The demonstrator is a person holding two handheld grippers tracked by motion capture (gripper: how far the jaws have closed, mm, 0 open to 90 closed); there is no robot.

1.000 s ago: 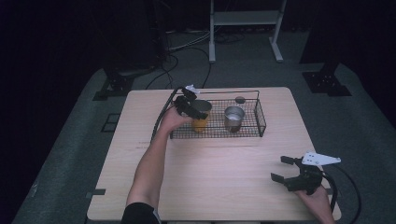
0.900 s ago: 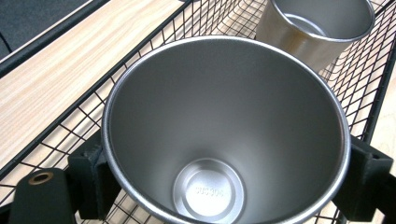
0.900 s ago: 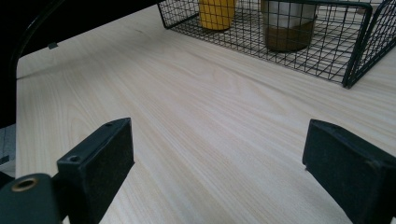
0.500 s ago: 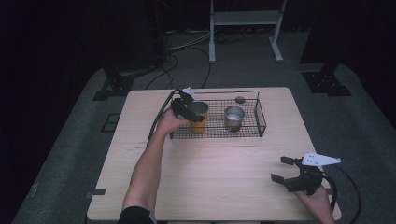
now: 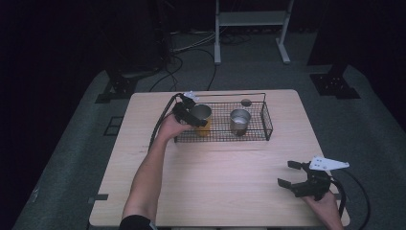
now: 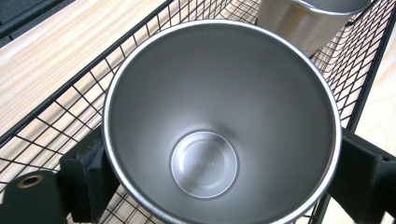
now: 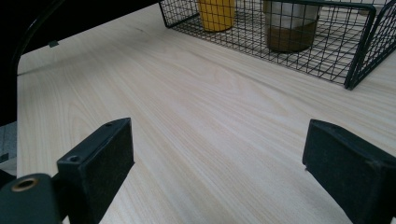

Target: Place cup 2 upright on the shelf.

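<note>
Left tongs [image 5: 197, 118] around yellow cup [image 5: 202, 117], loosening

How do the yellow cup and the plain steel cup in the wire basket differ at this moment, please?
The yellow cup has a yellow outside; the steel cup is bare metal. The yellow cup stands at the basket's left end, between the jaws of the left gripper, which have just been opening; the steel cup stands further right, untouched. Both are upright, open-topped, steel inside.
</note>
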